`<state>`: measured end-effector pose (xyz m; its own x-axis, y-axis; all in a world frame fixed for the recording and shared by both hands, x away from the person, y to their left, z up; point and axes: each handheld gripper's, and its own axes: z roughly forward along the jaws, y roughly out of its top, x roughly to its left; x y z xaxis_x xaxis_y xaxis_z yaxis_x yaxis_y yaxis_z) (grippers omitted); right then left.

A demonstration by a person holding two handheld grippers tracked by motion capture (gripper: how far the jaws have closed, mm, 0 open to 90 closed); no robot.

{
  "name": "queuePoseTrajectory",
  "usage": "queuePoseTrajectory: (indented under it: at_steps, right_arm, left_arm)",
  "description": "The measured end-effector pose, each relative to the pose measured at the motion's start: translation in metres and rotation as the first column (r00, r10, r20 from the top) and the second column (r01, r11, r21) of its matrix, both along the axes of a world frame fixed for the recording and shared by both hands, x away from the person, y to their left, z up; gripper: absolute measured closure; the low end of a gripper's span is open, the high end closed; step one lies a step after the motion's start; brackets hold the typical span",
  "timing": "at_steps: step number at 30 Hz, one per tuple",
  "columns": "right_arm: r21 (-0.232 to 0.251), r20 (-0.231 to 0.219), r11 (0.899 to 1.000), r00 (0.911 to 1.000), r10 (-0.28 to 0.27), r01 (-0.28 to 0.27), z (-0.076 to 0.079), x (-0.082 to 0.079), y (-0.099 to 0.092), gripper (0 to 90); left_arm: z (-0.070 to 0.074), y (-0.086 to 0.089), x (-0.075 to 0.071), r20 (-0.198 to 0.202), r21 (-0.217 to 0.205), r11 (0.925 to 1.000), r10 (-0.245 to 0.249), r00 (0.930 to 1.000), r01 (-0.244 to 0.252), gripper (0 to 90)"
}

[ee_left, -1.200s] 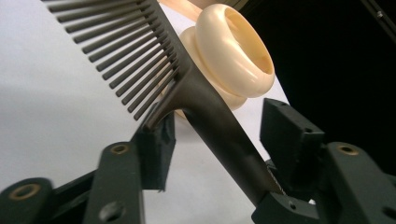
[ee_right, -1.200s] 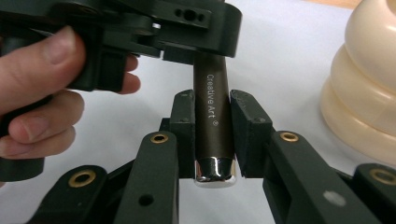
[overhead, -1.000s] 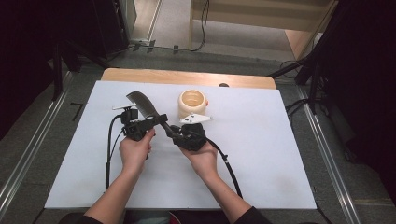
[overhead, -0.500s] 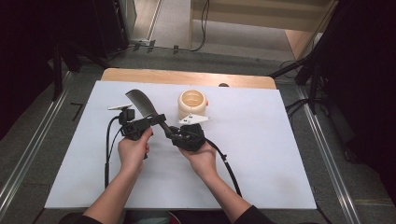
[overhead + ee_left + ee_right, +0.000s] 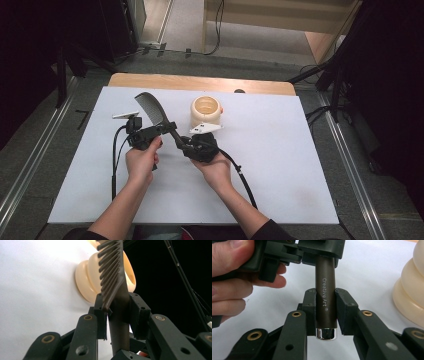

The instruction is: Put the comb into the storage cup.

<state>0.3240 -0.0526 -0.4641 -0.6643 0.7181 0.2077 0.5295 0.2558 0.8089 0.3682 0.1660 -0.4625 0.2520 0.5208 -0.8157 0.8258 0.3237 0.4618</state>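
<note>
White sheeting covers the counter (image 5: 280, 165), with a strip of bare wood along its far edge and dark floor, rails and cables around it.

Above the sheet, left of centre, a dark comb (image 5: 159, 114) is held in the air between both grippers. Its toothed head points away from the person and to the left, and its round handle slants down toward the right. In the left gripper view the teeth (image 5: 111, 267) rise up and away from the black fingers (image 5: 100, 312), which are clamped on the comb just where the teeth end and the handle begins. In the right gripper view the handle (image 5: 325, 300) carries the pale lettering "Creative Art" and ends in a shiny metal cap (image 5: 326, 333); the right gripper's fingers (image 5: 344, 312) are pressed against it on both sides, just above that cap.

In the high view the left gripper (image 5: 161, 128) sits in the person's left hand (image 5: 141, 162), with a black cable looping down from it across the sheet. The right gripper (image 5: 182, 145) sits in the right hand (image 5: 216, 170), with its own cable trailing toward the near edge.

Just beyond the right gripper stands a cream ridged cup (image 5: 206, 111), upright on the sheet, its open mouth showing.
</note>
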Motion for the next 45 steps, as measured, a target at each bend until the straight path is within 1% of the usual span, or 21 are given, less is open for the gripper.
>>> queuePoseTrajectory:
  at_steps: [4, 7, 9, 11, 12, 14, 16, 17, 20, 22, 23, 24, 27, 30, 32, 34, 37, 40, 42, 44, 45]
  right_arm:
    - [0.007, -0.006, 1.000, 0.9999, 0.010, -0.010, 0.001, 0.001, -0.001, 69.0]
    - [-0.008, -0.006, 1.000, 0.9999, 0.014, -0.014, 0.001, 0.001, -0.001, 68.2]
    - [-0.004, -0.003, 1.000, 0.9999, 0.014, -0.014, 0.002, 0.001, -0.002, 66.3]
    - [-0.004, -0.001, 1.000, 0.9998, 0.018, -0.018, 0.004, 0.002, -0.003, 61.0]
    - [0.003, -0.006, 1.000, 0.9996, 0.026, -0.026, 0.004, 0.003, -0.003, 55.4]
    - [0.011, -0.021, 0.999, 0.9989, 0.042, -0.041, 0.004, 0.004, -0.004, 45.7]
    - [0.008, -0.037, 0.999, 0.9982, 0.048, -0.048, 0.005, 0.006, -0.005, 39.8]
    - [0.007, -0.043, 0.999, 0.9979, 0.049, -0.049, 0.005, 0.006, -0.006, 38.2]
    - [0.007, -0.053, 0.999, 0.9972, 0.053, -0.053, 0.005, 0.006, -0.008, 35.3]
    - [-0.001, -0.053, 0.998, 0.9969, 0.059, -0.059, 0.006, 0.006, -0.010, 33.9]
    - [0.001, -0.054, 0.998, 0.9968, 0.059, -0.059, 0.006, 0.006, -0.010, 33.4]
    - [0.000, -0.054, 0.998, 0.9966, 0.063, -0.063, 0.007, 0.006, -0.011, 32.4]
    - [0.017, -0.065, 0.997, 0.9949, 0.077, -0.076, 0.009, 0.005, -0.015, 30.2]
    - [0.011, -0.073, 0.996, 0.9931, 0.092, -0.092, 0.011, 0.005, -0.018, 27.8]
    - [-0.004, -0.073, 0.995, 0.9926, 0.097, -0.097, 0.011, 0.004, -0.019, 27.3]
    - [-0.020, -0.066, 0.994, 0.9925, 0.103, -0.104, 0.011, 0.003, -0.020, 27.4]
    - [-0.011, -0.069, 0.993, 0.9911, 0.114, -0.115, 0.012, 0.001, -0.022, 27.3]
    - [-0.005, -0.069, 0.992, 0.9892, 0.129, -0.130, 0.013, 0.000, -0.025, 27.4]
    - [0.005, -0.062, 0.991, 0.9886, 0.137, -0.137, 0.012, 0.000, -0.027, 27.3]
    - [0.020, -0.058, 0.989, 0.9872, 0.148, -0.147, 0.012, -0.001, -0.031, 27.0]
    - [0.028, -0.064, 0.988, 0.9864, 0.151, -0.150, 0.012, -0.001, -0.032, 27.0]
  left_arm:
    - [0.000, 0.000, 0.000, 0.002, -0.009, 1.0000, -0.003, 1.0000, 0.003, 72.1]
    - [0.000, 0.000, 0.000, -0.002, -0.016, 0.9998, -0.010, 0.9999, 0.010, 72.5]
    - [0.000, -0.001, 0.000, 0.001, -0.017, 0.9997, -0.014, 0.9999, 0.014, 72.6]
    - [0.001, -0.002, -0.001, 0.003, -0.020, 0.9996, -0.019, 0.9998, 0.019, 72.7]
    - [0.001, -0.002, -0.001, 0.003, -0.017, 0.9997, -0.019, 0.9998, 0.019, 72.7]
    - [0.002, -0.003, -0.001, 0.009, -0.007, 0.9997, -0.023, 0.9997, 0.023, 72.7]
    - [0.003, -0.003, -0.001, 0.012, 0.001, 0.9998, -0.022, 0.9997, 0.022, 72.7]
    - [0.003, -0.003, -0.001, 0.020, 0.011, 0.9997, -0.023, 0.9995, 0.023, 72.7]
    - [0.005, -0.004, -0.002, 0.035, 0.034, 0.9990, -0.028, 0.9990, 0.027, 72.7]
    - [0.006, -0.005, -0.002, 0.037, 0.041, 0.9987, -0.030, 0.9988, 0.028, 72.7]
    - [0.006, -0.005, -0.002, 0.044, 0.055, 0.9979, -0.038, 0.9983, 0.036, 72.6]
    - [0.007, -0.006, -0.002, 0.044, 0.059, 0.9976, -0.038, 0.9983, 0.035, 72.7]
    - [0.008, -0.006, -0.002, 0.055, 0.077, 0.9960, -0.049, 0.9973, 0.045, 72.7]
    - [0.009, -0.007, -0.003, 0.060, 0.092, 0.9944, -0.056, 0.9966, 0.050, 72.7]
    - [0.010, -0.008, -0.003, 0.063, 0.099, 0.9937, -0.058, 0.9963, 0.052, 72.7]
    - [0.010, -0.009, -0.003, 0.068, 0.110, 0.9922, -0.066, 0.9955, 0.058, 72.7]
    - [0.012, -0.010, -0.003, 0.074, 0.127, 0.9895, -0.079, 0.9942, 0.069, 72.7]
    - [0.015, -0.012, -0.004, 0.089, 0.157, 0.9837, -0.103, 0.9907, 0.088, 72.7]
    - [0.017, -0.014, -0.004, 0.100, 0.175, 0.9796, -0.117, 0.9881, 0.098, 72.7]
    - [0.018, -0.016, -0.005, 0.112, 0.197, 0.9741, -0.134, 0.9846, 0.111, 72.6]
    - [0.018, -0.017, -0.005, 0.114, 0.206, 0.9712, -0.145, 0.9829, 0.119, 72.7]
